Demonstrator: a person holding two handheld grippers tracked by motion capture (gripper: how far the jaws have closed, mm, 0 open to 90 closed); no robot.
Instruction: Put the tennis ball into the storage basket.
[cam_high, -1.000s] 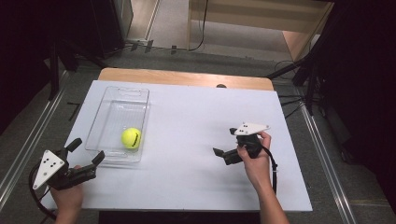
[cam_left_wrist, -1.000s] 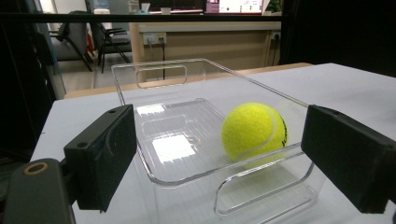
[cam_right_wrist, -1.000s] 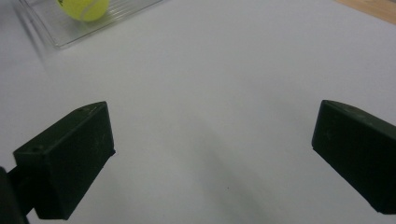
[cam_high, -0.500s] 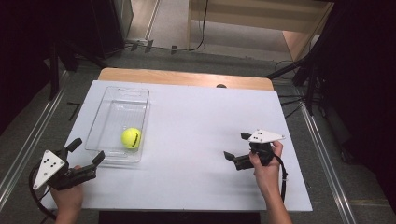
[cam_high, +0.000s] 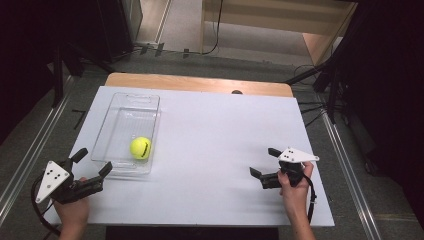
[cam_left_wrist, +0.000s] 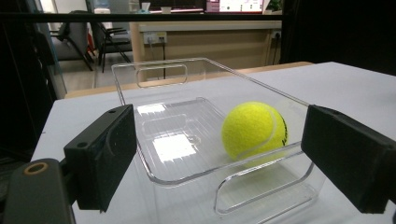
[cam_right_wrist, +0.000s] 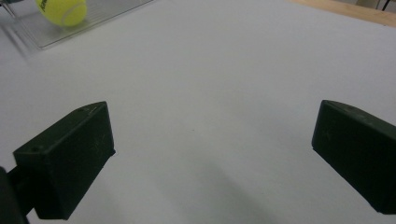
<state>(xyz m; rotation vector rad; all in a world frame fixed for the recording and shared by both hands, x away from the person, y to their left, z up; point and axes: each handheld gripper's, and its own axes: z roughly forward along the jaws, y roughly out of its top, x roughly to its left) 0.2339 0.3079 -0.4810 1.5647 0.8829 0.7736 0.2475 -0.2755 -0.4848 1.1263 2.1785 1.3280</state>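
Tennis ball (cam_high: 140, 148) lies inside the clear tray (cam_high: 112, 114), near its front end. Judged light, springy and felt-covered; best taken across its middle. Left gripper (cam_high: 91, 161) is spread and empty just before the tray's near wall, possibly touching; right gripper (cam_high: 264, 164) likewise spread, well apart

clear tray (cam_high: 113, 127) blocks left, centre free
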